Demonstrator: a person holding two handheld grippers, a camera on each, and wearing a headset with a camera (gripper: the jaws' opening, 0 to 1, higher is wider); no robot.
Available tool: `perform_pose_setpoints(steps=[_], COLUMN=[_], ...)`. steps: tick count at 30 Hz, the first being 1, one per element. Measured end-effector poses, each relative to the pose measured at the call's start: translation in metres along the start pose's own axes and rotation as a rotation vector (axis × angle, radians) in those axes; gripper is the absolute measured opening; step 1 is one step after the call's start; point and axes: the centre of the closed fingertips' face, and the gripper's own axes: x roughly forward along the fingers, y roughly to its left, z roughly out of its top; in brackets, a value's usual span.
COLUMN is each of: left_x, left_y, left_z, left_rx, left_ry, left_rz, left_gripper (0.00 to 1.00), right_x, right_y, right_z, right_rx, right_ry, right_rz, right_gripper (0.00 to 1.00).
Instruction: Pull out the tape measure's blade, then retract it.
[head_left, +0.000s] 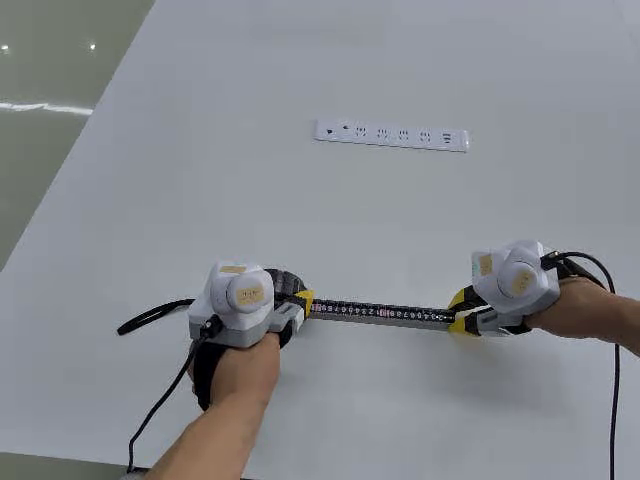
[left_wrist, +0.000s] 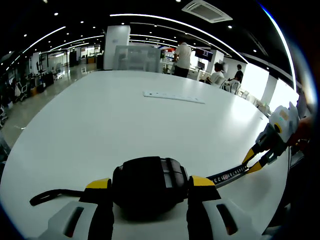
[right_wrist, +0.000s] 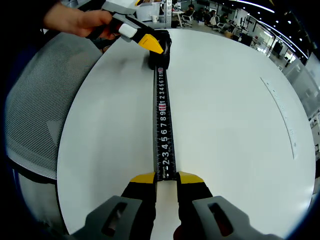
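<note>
Tape measure blade showed 2 up to 9 heading away from the right gripper, then a red 10

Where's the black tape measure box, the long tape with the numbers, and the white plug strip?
tape measure case (left_wrist: 150, 182): left gripper view, middle of its black body.
blade (right_wrist: 163, 130): right gripper view, on the numbered strip, about halfway along.
power strip (head_left: 392, 135): head view, middle of its white top.

A white table spans the frame. A power strip lies at upper centre; the tape measure rests at lower left.
</note>
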Motion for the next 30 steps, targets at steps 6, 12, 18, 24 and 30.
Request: perform_pose_setpoints(steps=[6,12,18,24,30], left_x=[0.000,0.000,-0.001,-0.001,-0.002], left_y=[0.000,0.000,0.000,0.000,0.000], left_z=[0.000,0.000,0.000,0.000,0.000], left_rx=[-0.003,-0.006,-0.008,-0.015,-0.021], left_ry=[-0.002,-0.005,-0.006,-0.007,-0.008], left_rz=[-0.005,-0.011,-0.017,-0.024,-0.032], left_gripper=[0.55,0.54,0.54,0.54,0.54], right_x=[0.001,0.003,0.005,0.008,0.011], right_y=[0.001,0.001,0.001,0.001,0.002], right_z=[0.003,0.007,0.012,0.017,0.023], right_rx=[0.002,0.002,0.000,0.002,0.000], right_ry=[-0.005,-0.011,-0.017,-0.025,-0.034], right_rz=[0.003,0.004,0.006,0.007,0.009], right_gripper=[0.12,0.12,0.12,0.12,0.12])
